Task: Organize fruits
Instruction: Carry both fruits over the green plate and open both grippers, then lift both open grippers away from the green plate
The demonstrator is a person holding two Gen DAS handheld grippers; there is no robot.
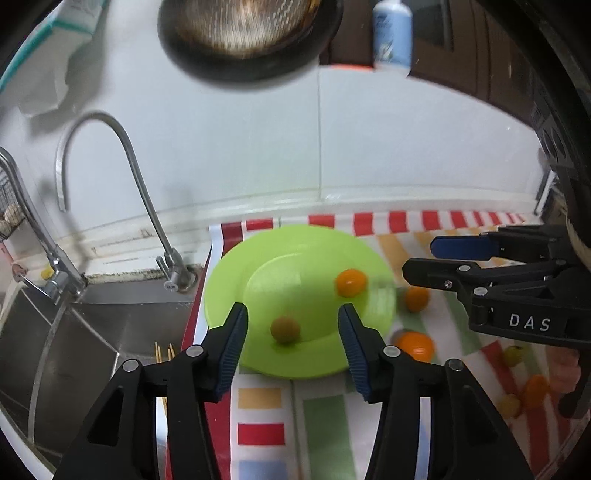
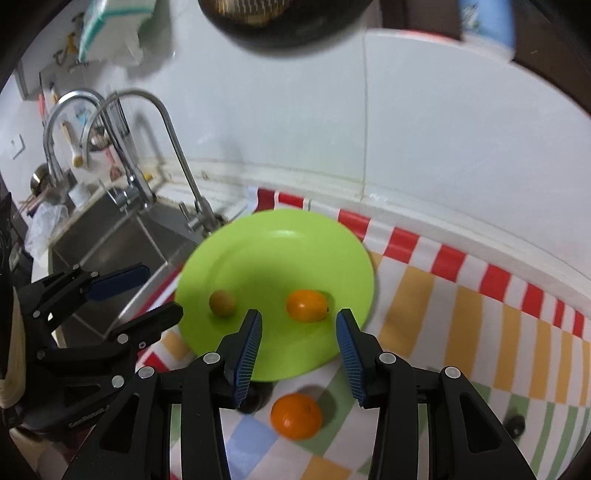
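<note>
A lime-green plate (image 1: pixel 229 295) (image 2: pixel 258 251) sits on a checked cloth by the sink. On it lie a small brownish-yellow fruit (image 1: pixel 285 329) (image 2: pixel 222 302) and an orange kumquat (image 1: pixel 351 282) (image 2: pixel 307 305). My left gripper (image 1: pixel 293 317) is open and empty, just above the brownish fruit. My right gripper (image 2: pixel 299 325) is open and empty, hovering over the plate's near edge by the kumquat; it also shows in the left wrist view (image 1: pixel 424 258). An orange (image 2: pixel 296 415) lies on the cloth below the right gripper.
More oranges (image 1: pixel 416 298) (image 1: pixel 415 345) and small yellow fruits (image 1: pixel 511 404) lie on the cloth (image 1: pixel 325 417) right of the plate. A steel sink (image 1: pixel 110 332) with faucet (image 1: pixel 147 206) is to the left. A strainer (image 1: pixel 247 33) and bottle (image 1: pixel 391 33) hang on the wall.
</note>
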